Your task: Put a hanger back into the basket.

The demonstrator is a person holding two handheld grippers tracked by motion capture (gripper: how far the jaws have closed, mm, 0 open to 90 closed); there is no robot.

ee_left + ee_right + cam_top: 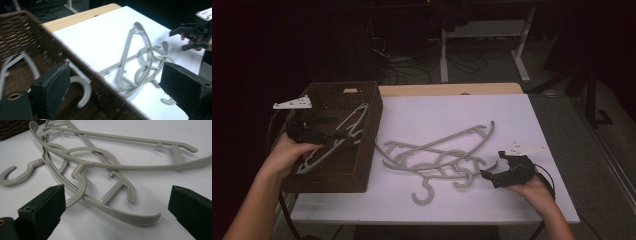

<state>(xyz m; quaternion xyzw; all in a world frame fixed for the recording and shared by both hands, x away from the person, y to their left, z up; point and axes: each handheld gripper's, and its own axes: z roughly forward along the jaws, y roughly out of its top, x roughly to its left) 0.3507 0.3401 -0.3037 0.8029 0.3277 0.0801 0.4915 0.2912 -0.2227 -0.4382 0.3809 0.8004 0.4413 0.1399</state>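
A brown woven basket stands at the table's left side, and one grey plastic hanger lies slanted inside it. My left gripper hovers over the basket near that hanger, jaws open with nothing pressed between them. In the left gripper view its jaws stand wide apart above the basket rim, and the hanger's hook curls just inside. A pile of several grey hangers lies tangled on the white table top. My right gripper rests open at the pile's right end, jaws spread before the nearest hanger arm.
The white table top has a bare wooden strip along its far edge. Beyond it are dark floor, cables and a white desk frame. The right gripper appears far off in the left gripper view.
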